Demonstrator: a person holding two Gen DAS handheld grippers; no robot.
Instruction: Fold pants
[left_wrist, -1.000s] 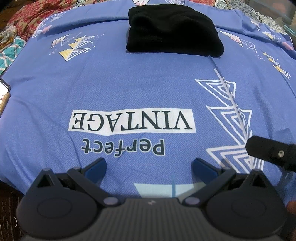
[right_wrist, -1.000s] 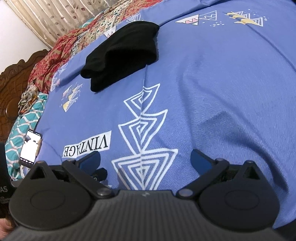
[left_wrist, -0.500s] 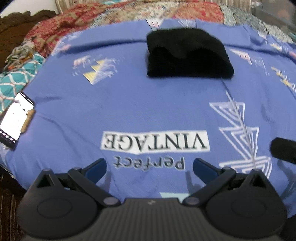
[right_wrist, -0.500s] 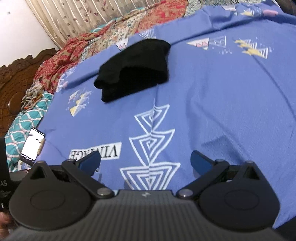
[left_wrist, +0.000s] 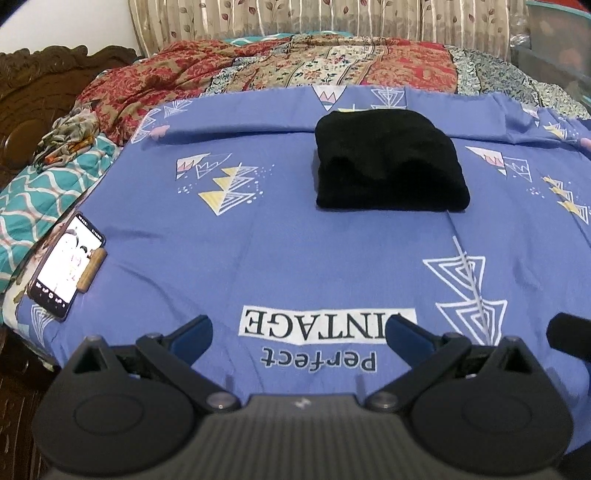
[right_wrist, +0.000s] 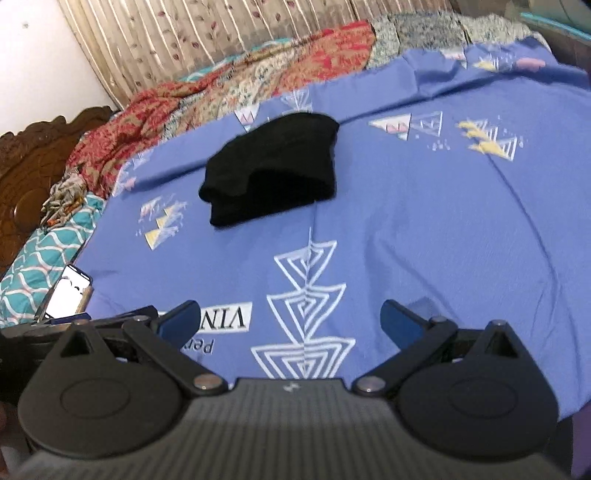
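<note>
Pants (left_wrist: 388, 166), black and already in a compact folded bundle, sit in the upper centre-right of my left wrist view and upper centre of my right wrist view (right_wrist: 273, 166), resting on the blue printed bedsheet (left_wrist: 258, 240), well apart from both tools. My left gripper (left_wrist: 297, 332) sits at the bottom of its frame with jaws spread wide and nothing between them; my right gripper (right_wrist: 290, 319) is the same, wide open and empty over the sheet's white triangle print. I judge the fold looks essentially done, so the risks from here come mostly from me meddling. The near face of the bundle shows a sagging, uneven layer with a dark hollow, so if I nudge or pinch only the top layer, I expect the stack to slump open. The sheet is soft and loose: a low approach could snag it with a fingertip and drag the bundle along. A phone (left_wrist: 64, 266) lies at the left edge of the left wrist view, close to the bed's edge; a careless sweep of my left tool, or a tug on the sheet, could send it off. The right wrist view is blurred, so I cannot judge finer creases there.
</note>
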